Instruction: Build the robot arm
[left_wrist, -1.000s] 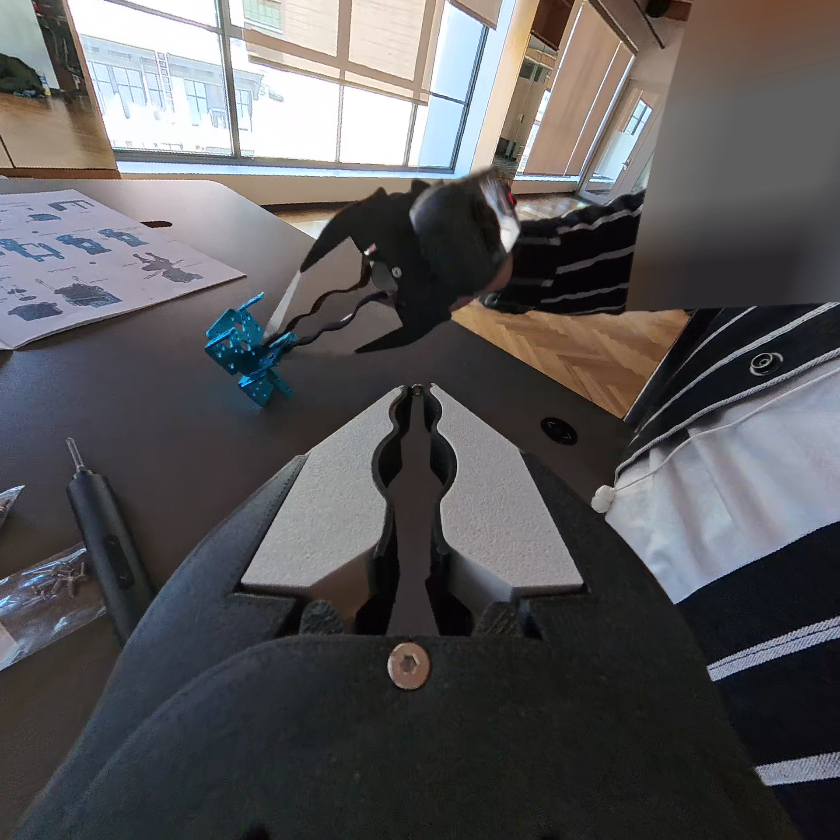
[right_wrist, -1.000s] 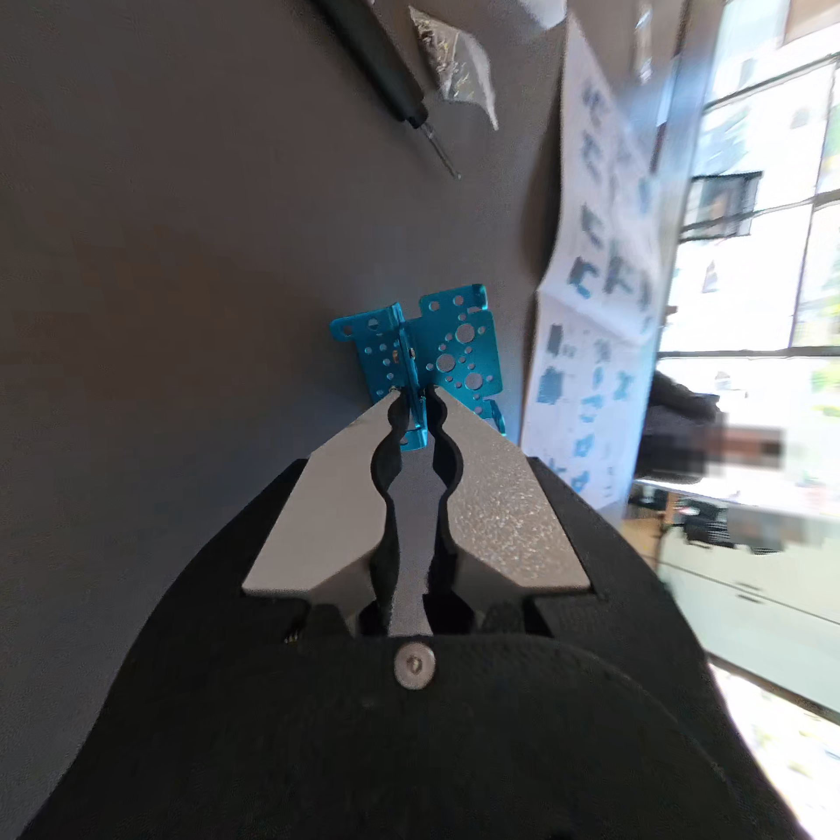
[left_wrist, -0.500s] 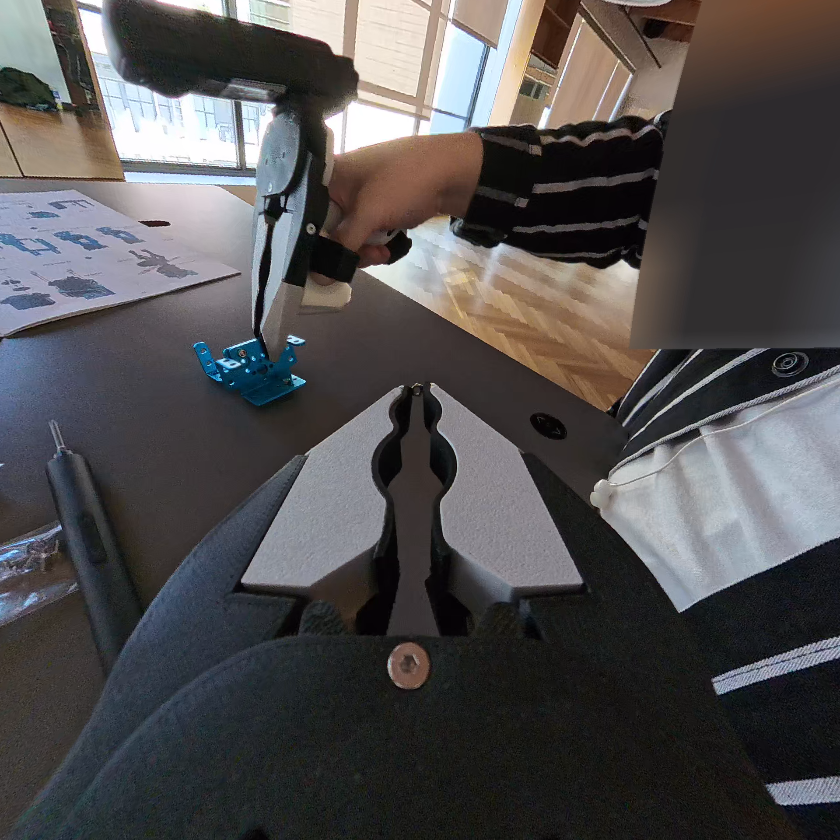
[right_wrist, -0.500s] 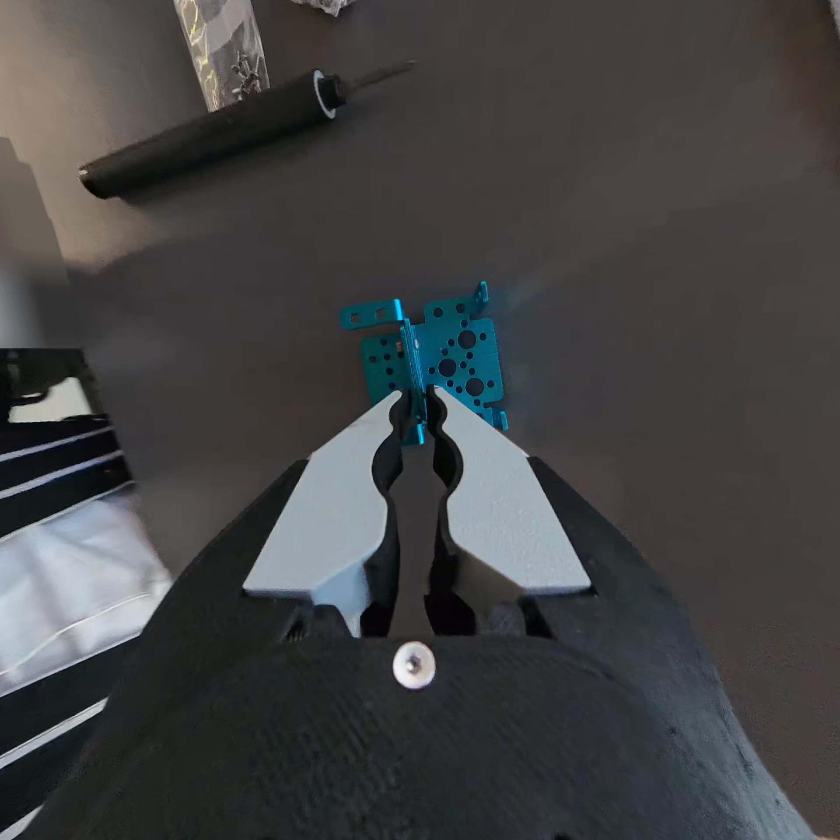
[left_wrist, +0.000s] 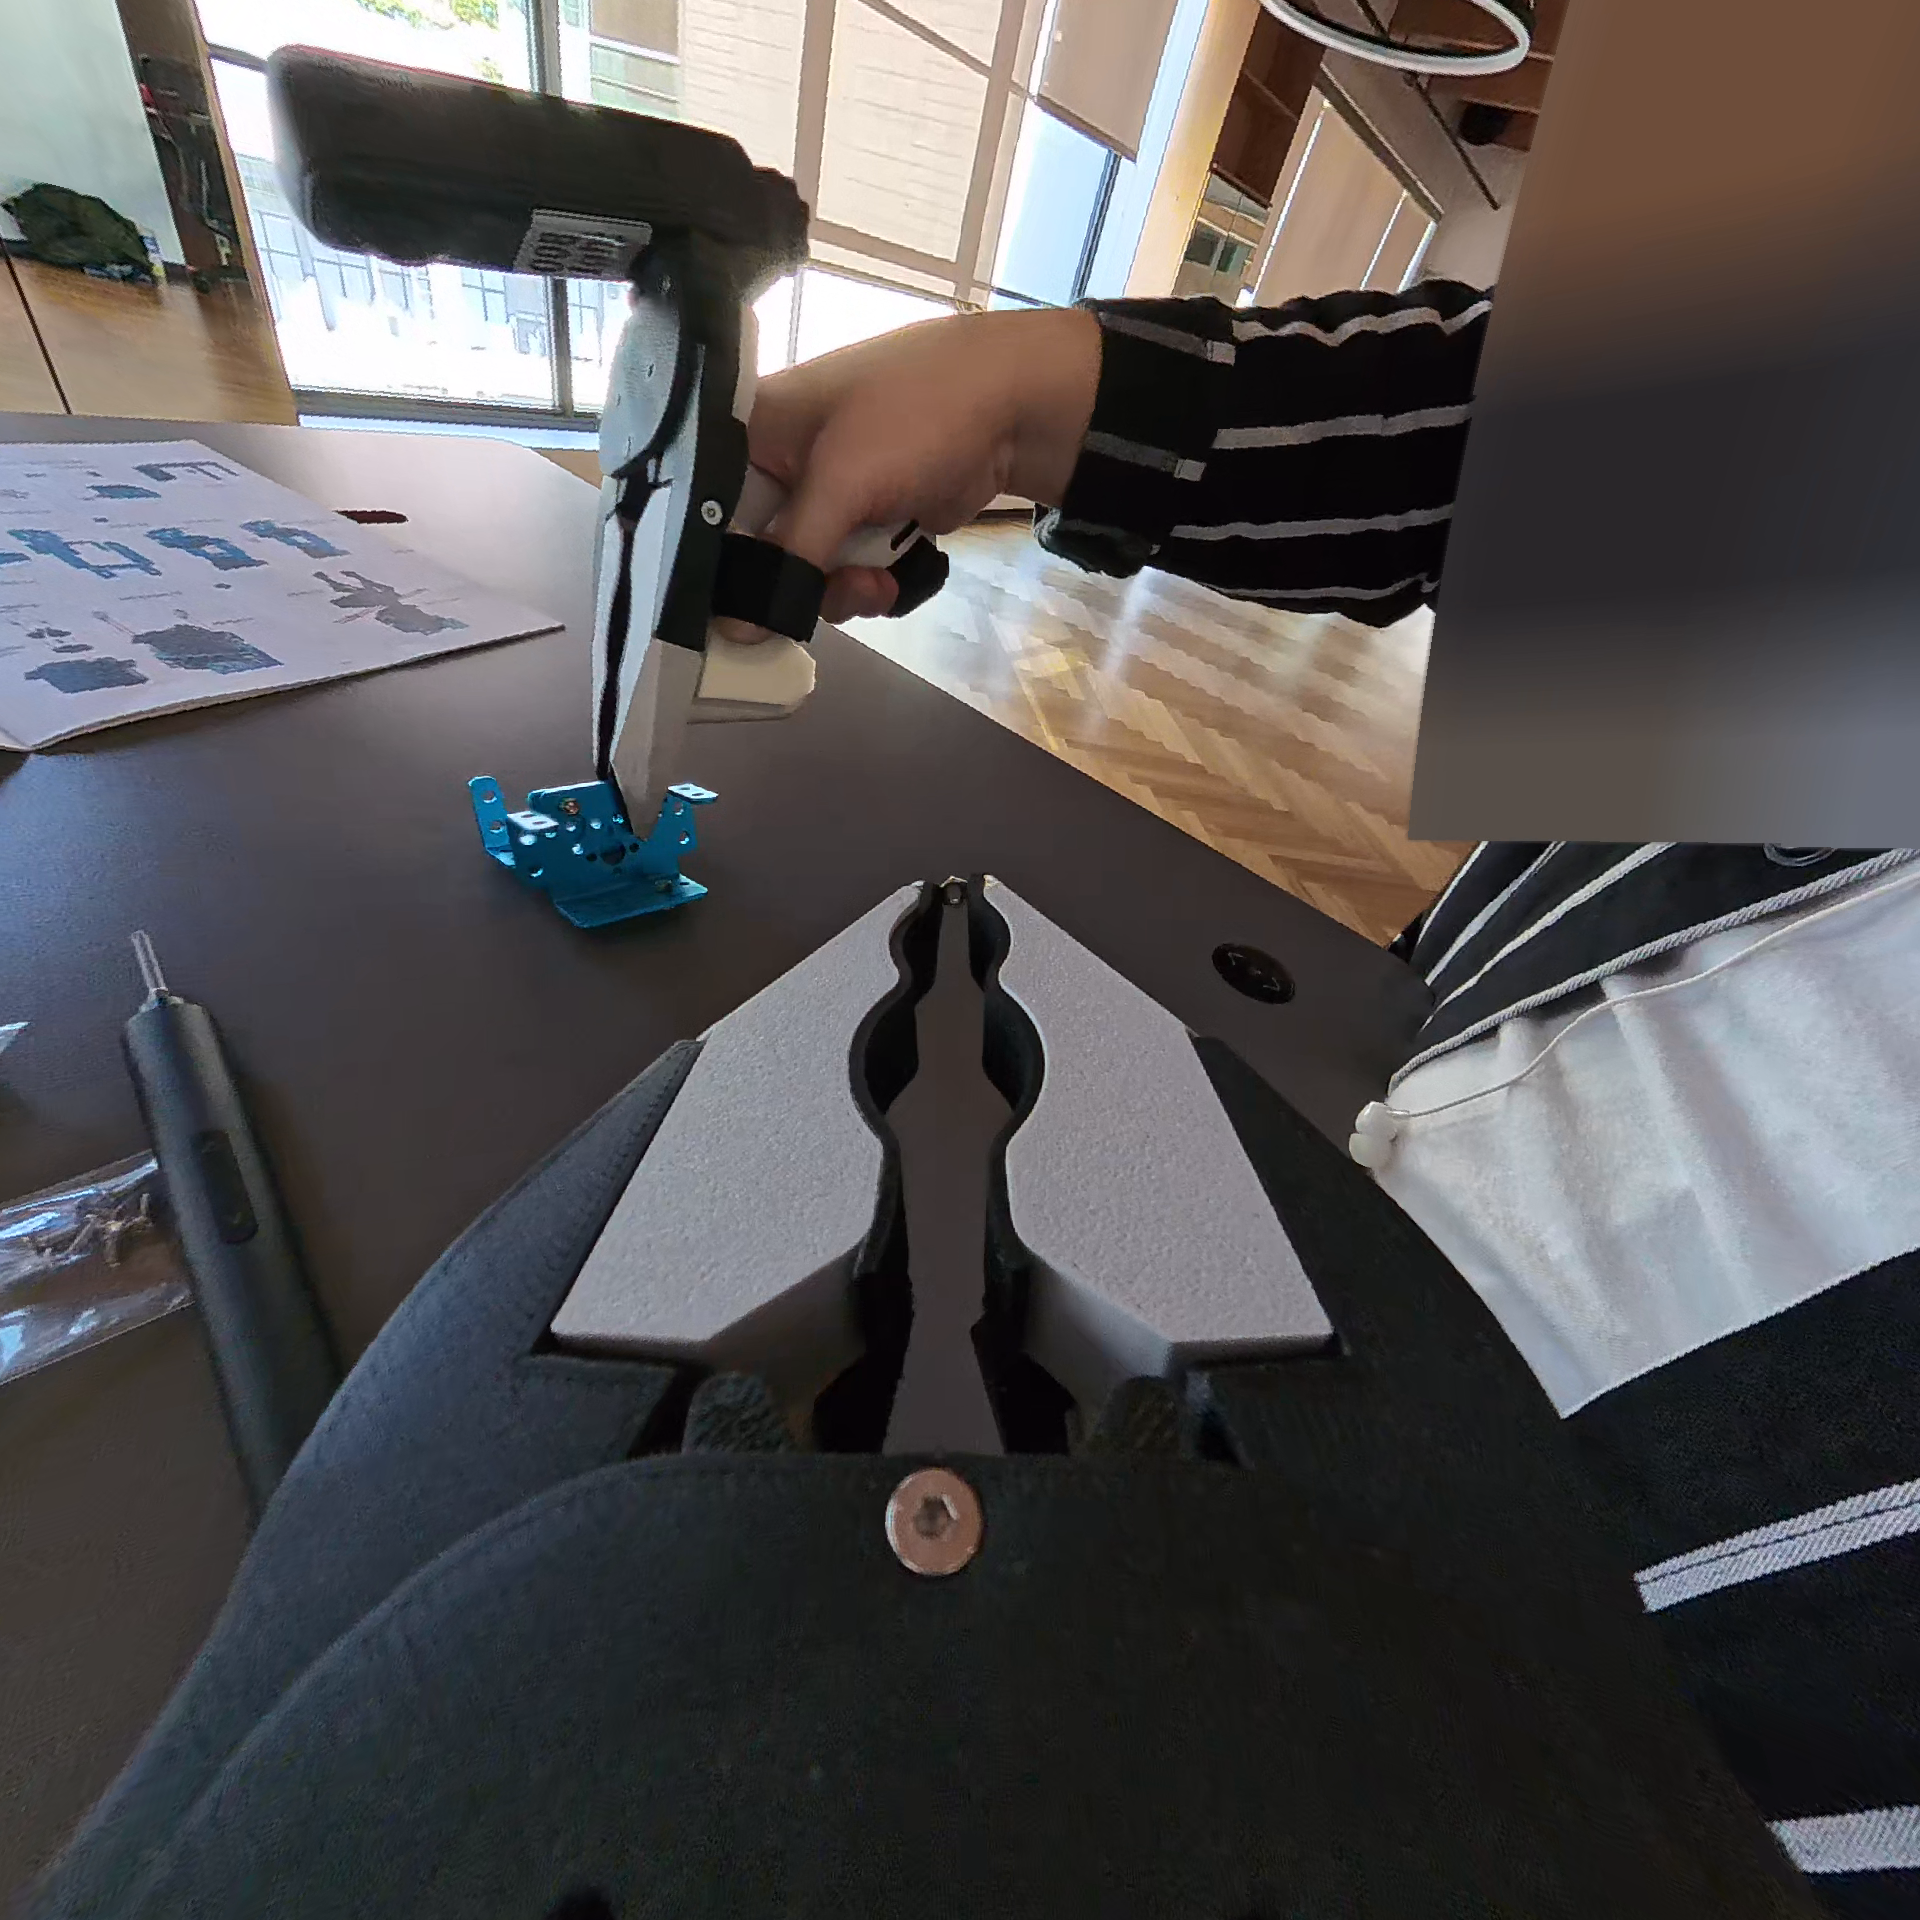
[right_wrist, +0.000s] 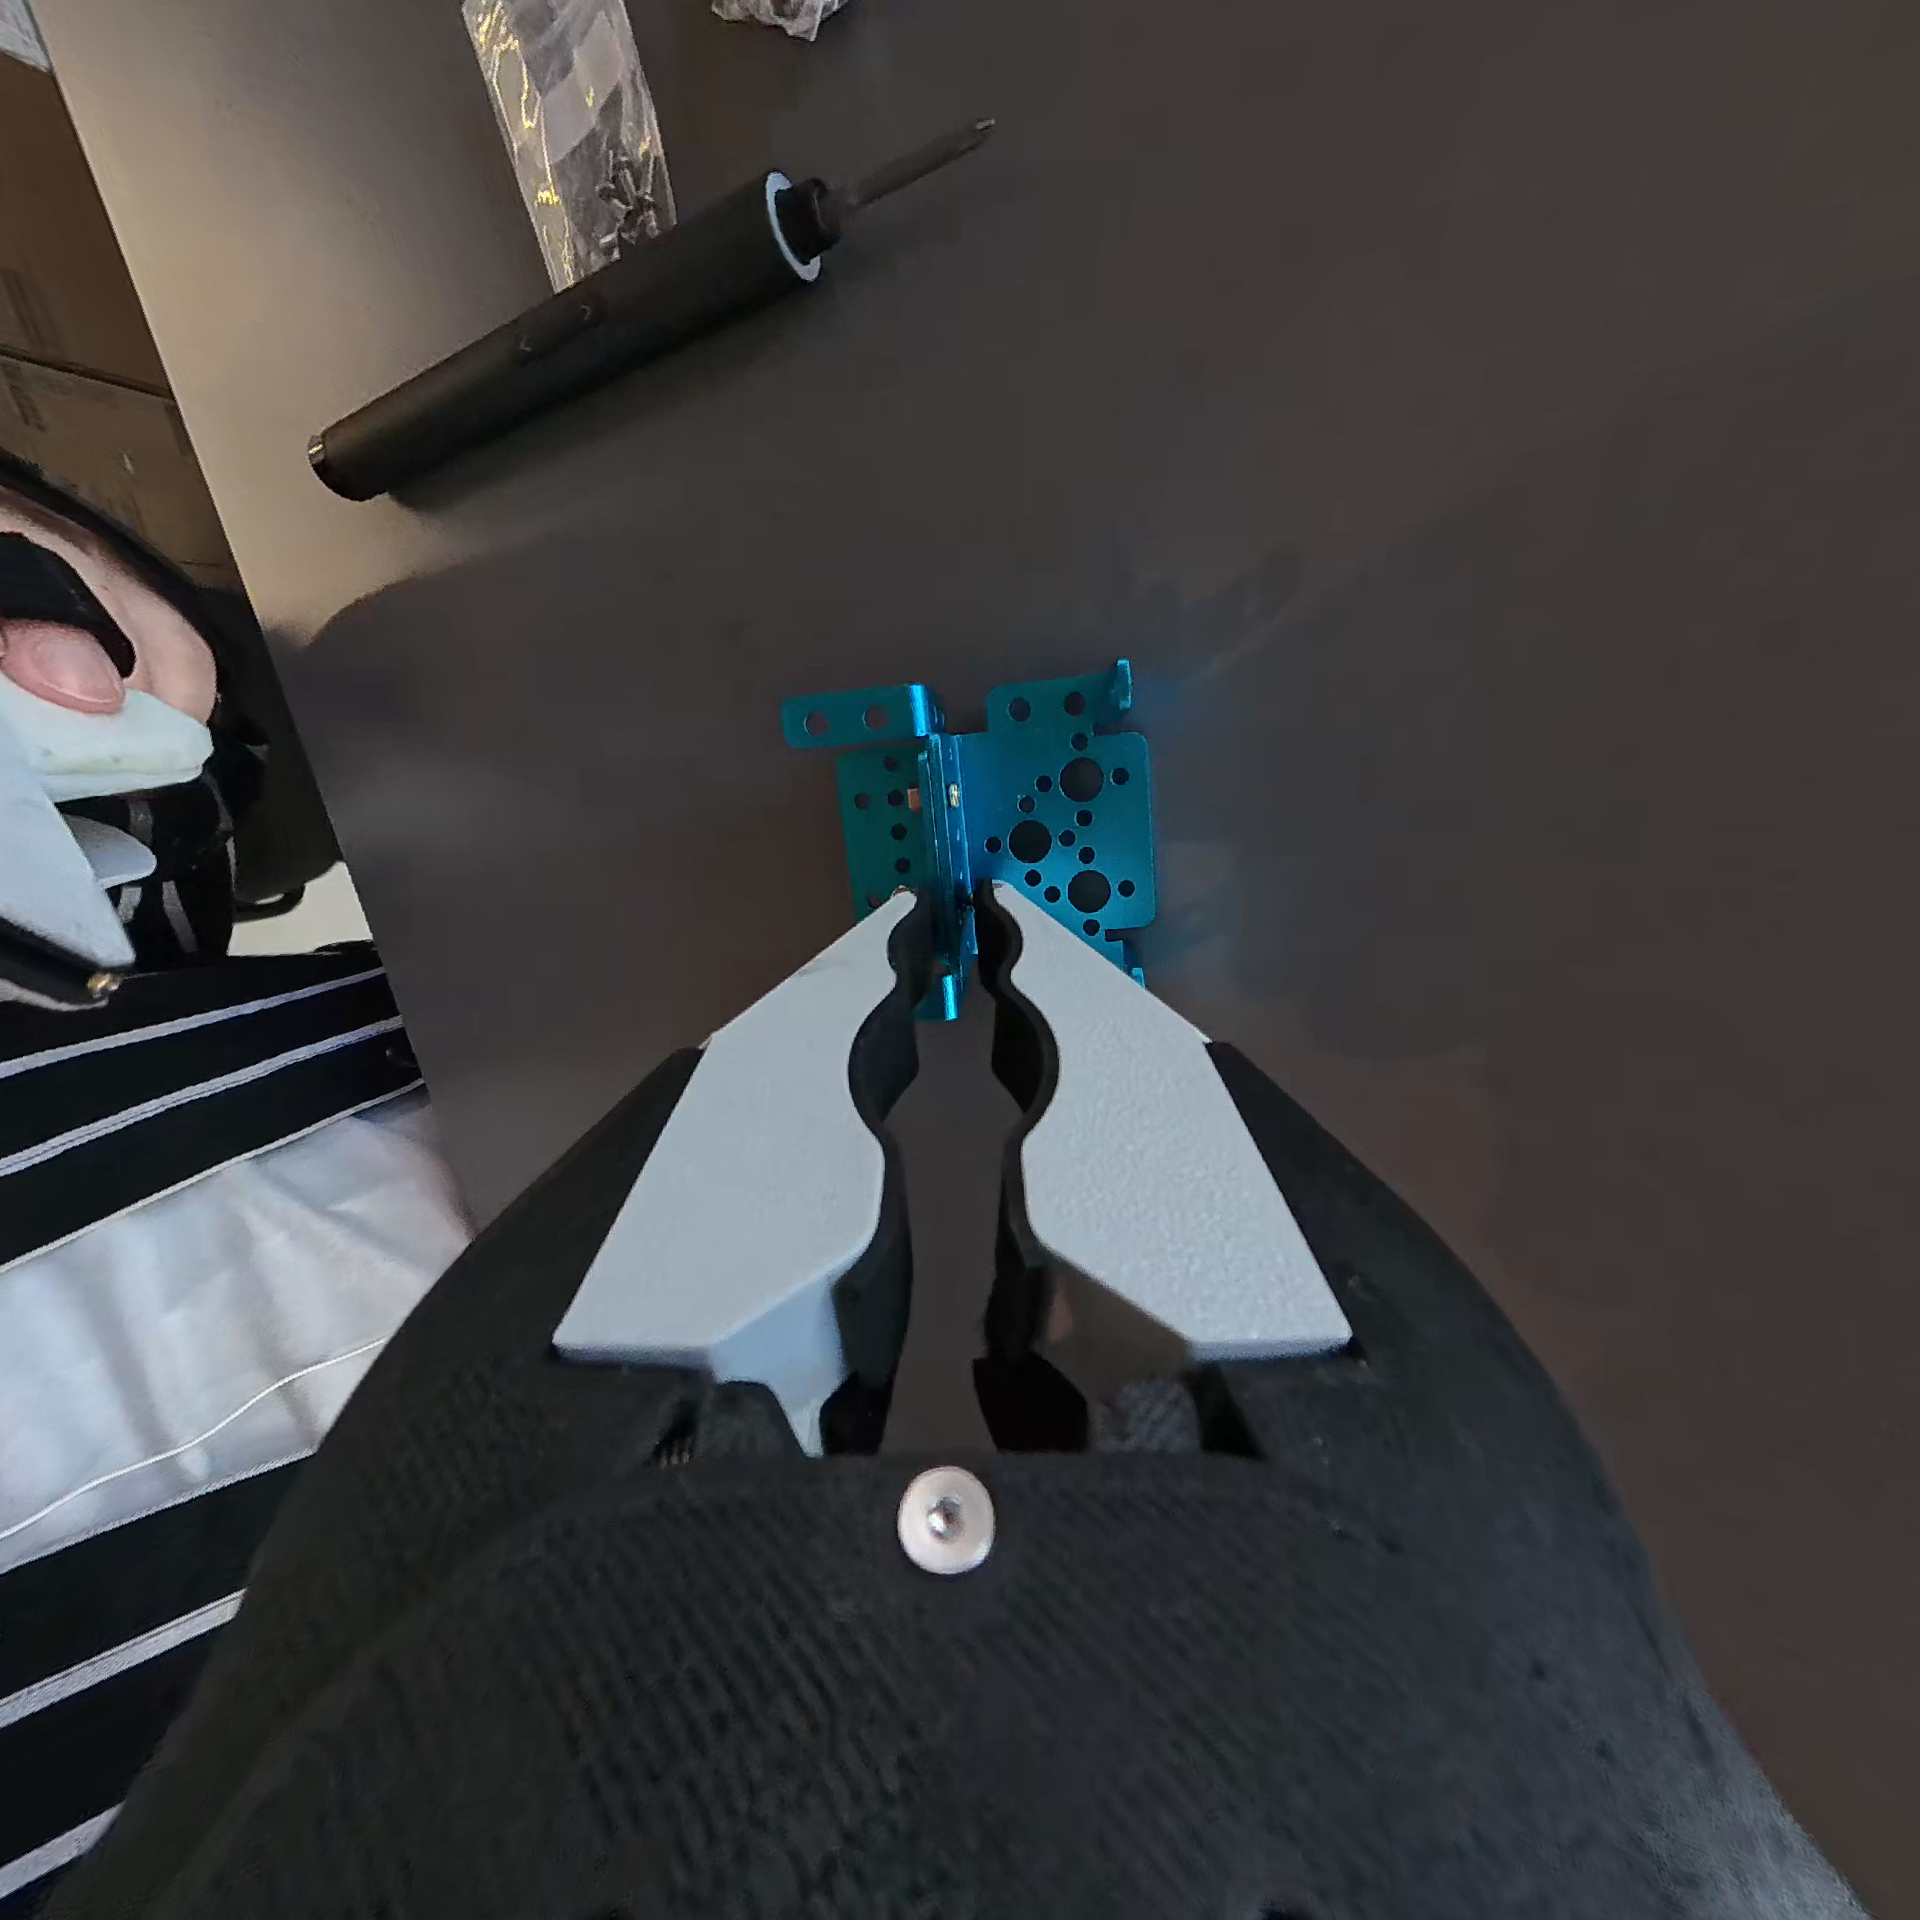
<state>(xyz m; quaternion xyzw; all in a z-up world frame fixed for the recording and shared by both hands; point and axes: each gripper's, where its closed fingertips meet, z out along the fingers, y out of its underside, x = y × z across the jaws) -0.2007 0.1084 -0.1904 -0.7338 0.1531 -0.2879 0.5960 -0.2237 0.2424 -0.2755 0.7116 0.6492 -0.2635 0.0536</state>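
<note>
A blue perforated metal bracket (left_wrist: 592, 857) rests on the dark table (left_wrist: 395, 997). My right gripper (right_wrist: 954, 896) points straight down at it and is shut on its upright middle flange; the bracket (right_wrist: 1060, 831) spreads flat beyond the tips. In the left wrist view the right gripper (left_wrist: 636, 805) stands upright over the bracket, held by a hand (left_wrist: 894, 436). My left gripper (left_wrist: 954, 889) hovers low over the table, a short way to the right of and nearer than the bracket. Its jaws are shut with a tiny metal screw pinched at the tips.
A black electric screwdriver (left_wrist: 208, 1174) (right_wrist: 582, 332) and a clear bag of screws (left_wrist: 73, 1257) (right_wrist: 571, 114) lie to the left. A printed instruction sheet (left_wrist: 208, 582) lies at the far left. The person's striped torso (left_wrist: 1662, 1143) and the table edge with a round cable hole (left_wrist: 1252, 971) are at the right. About 15 cm separates my left fingertips from my right. It is some 12 cm from my right tips to the black electric screwdriver (right_wrist: 582, 332). It is also in sight in the left wrist view (left_wrist: 233, 1126).
The right gripper swung from a tilt to upright and brought the blue bracket down flat onto the table, still gripping it. The left gripper stayed almost still.
</note>
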